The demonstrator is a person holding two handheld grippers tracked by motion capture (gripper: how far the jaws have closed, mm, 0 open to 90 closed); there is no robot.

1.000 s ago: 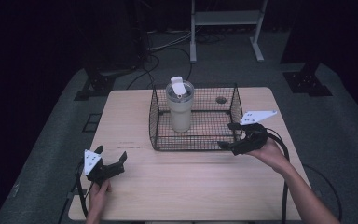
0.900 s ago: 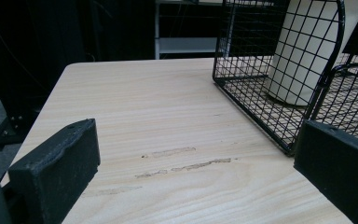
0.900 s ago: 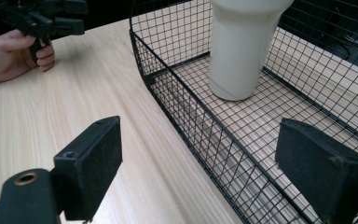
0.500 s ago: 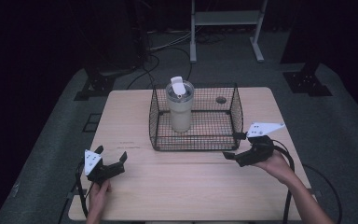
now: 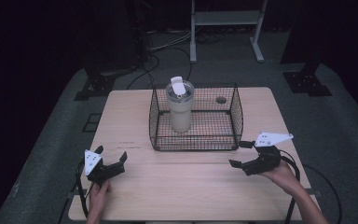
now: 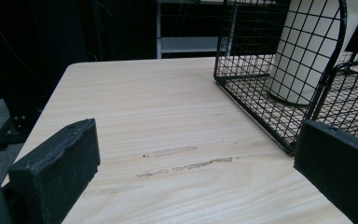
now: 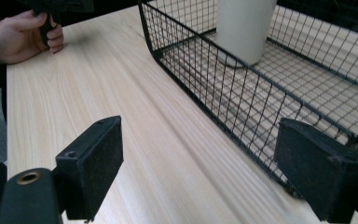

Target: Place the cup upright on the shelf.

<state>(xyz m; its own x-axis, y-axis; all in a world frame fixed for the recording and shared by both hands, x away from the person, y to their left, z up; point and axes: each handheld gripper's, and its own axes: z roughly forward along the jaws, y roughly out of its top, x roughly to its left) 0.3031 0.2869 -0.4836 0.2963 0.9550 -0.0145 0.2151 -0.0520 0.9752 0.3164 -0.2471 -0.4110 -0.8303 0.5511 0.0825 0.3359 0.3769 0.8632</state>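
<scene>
One tall cream cup [image 5: 180, 107] with a white lid stands upright in a black wire basket [image 5: 235, 122]. Both grippers, left [image 5: 111, 161] and right [image 5: 243, 154], have jaws wide apart, holding nothing.

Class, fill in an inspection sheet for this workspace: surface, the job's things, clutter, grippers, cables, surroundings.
Surface: pale wooden table, faint scuff marks.
Job's things: cream tumbler upright inside black wire basket, lid flap raised.
Clutter: nothing seen.
Grippers: left gripper open, low over the near left corner; right gripper open, beside the basket's near right corner, holding nothing.
Cables: one trails from each gripper; more on the floor behind.
Surroundings: dark room, grey floor, white stand.
</scene>
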